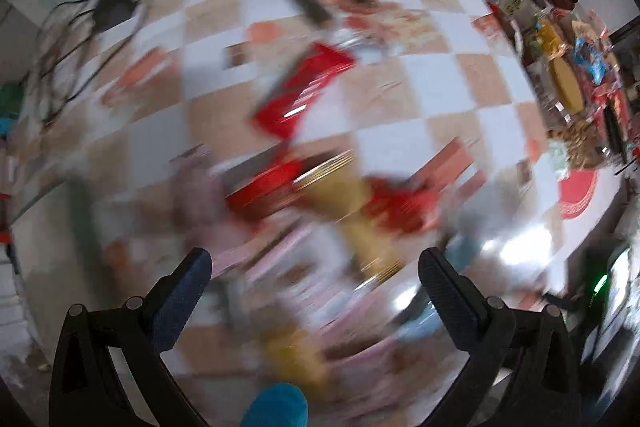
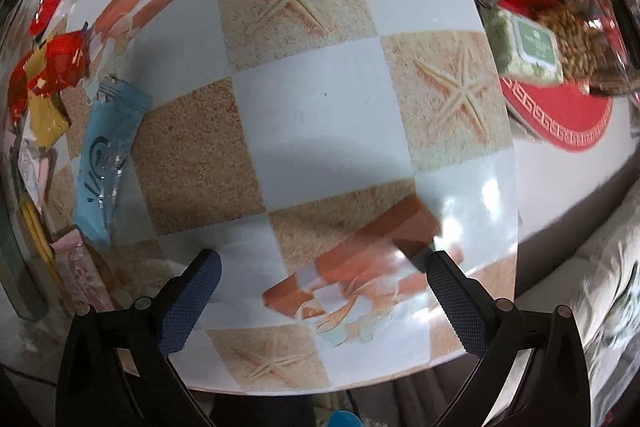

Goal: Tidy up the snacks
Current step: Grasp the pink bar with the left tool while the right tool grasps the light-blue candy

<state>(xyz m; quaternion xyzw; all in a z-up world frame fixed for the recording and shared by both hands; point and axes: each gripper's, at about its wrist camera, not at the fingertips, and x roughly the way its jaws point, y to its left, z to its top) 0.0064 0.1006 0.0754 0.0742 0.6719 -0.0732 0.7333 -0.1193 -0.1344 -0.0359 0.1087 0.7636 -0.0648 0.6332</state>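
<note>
The right gripper (image 2: 320, 291) is held spread wide, nothing between its jaws, low over the near edge of the tabletop (image 2: 320, 115). Only printed pattern lies between its fingers; no snack is within the jaws. The left gripper (image 1: 316, 291) is likewise spread and empty, seen over a heavily blurred heap of wrappers.

The nearest loose snack in the right wrist view is a blue sachet (image 2: 108, 155), lying flat to the left of the gripper and well apart from it. It is judged light, thin and soft, with a glossy film that is likely to be slippery; a crimped end seal shows at its top. A pinch across the narrow width, near the middle, is judged safest, since a hold on the seal alone may let it swing or slip.

Beyond it, at the left edge, red-wrapped sweets (image 2: 60, 63) and a yellow packet (image 2: 48, 119) are crowded together, touching. These are judged light and crinkly; contents cannot be told, so firm squeezing is to be avoided.

In the left wrist view a red packet (image 1: 304, 91) lies further up the tabletop, blurred. A clear container of sorted snacks (image 2: 576, 27) stands at the far right, the probable destination.
</note>
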